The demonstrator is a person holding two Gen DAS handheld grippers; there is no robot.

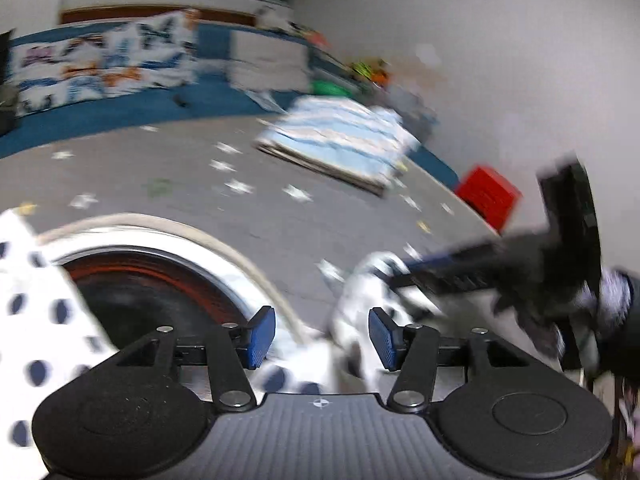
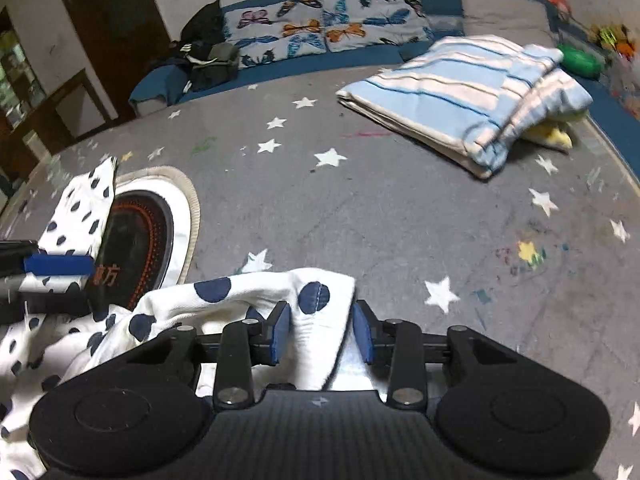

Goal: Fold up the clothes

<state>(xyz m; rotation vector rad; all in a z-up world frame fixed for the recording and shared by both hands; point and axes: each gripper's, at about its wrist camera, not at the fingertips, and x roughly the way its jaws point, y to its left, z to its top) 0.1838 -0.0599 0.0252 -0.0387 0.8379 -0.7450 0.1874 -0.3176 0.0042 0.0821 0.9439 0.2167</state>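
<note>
Left wrist view, heavy motion blur. Left gripper (image 1: 322, 338) has its blue pads wide apart, nothing between them. White garment with dark dots (image 1: 40, 320) lies below and to the left of the jaws, spread on a grey sheet with white stars (image 1: 240, 208). Just past the left pad sits a round cushion (image 1: 160, 280) with a dark centre, red rings and a white rim; the dotted garment overlaps its left side. On the right the right gripper (image 1: 404, 270) comes in from the side, its tip at a bunched corner of the dotted garment; blur hides how tight the grip is here. Farther back: a folded blue-striped blanket (image 1: 340, 140), a red box (image 1: 488, 196), a butterfly pillow (image 1: 104, 64).

Right wrist view, sharp. Right gripper (image 2: 320, 334) is only partly closed, a fold of the dotted garment (image 2: 320, 320) sitting between the pads; the left pad touches cloth, while contact at the right pad is hard to tell. Rest of the garment trails down to the lower left over the star sheet (image 2: 360, 208). At the left edge the left gripper (image 2: 60, 265) shows one blue pad over another part of the garment, beside the round cushion (image 2: 140, 248). Striped blanket (image 2: 468, 92) lies well apart at the upper right, butterfly pillow (image 2: 332, 20) behind it, dark clothes pile (image 2: 208, 56) beside the pillow.
</note>
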